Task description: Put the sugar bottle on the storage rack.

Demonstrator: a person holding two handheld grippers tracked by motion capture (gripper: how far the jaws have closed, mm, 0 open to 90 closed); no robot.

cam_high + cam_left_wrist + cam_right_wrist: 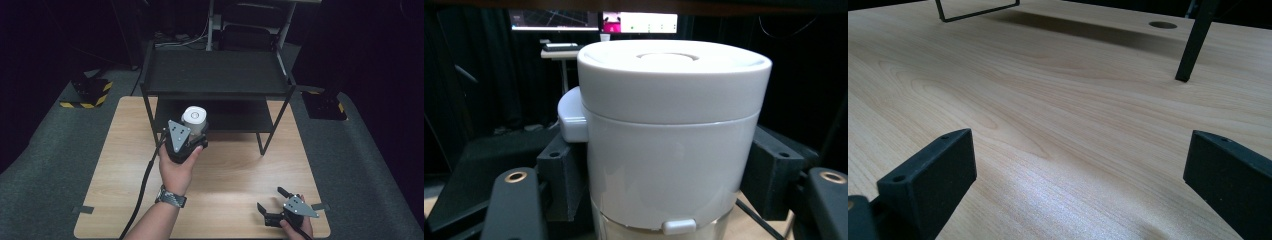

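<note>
Left gripper view: white canister (672,135) base cut off, jaws clamping it

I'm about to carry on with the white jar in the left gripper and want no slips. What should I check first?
1. Left gripper fingers clamp both sides of the white jar: ok.
2. Jar upright: ok.
3. Lid seated level: ok.
4. Lid latched: cannot tell.
5. Right gripper open and off to the side on the table: ok.
6. Black shelf rack has free space: ok.
</note>
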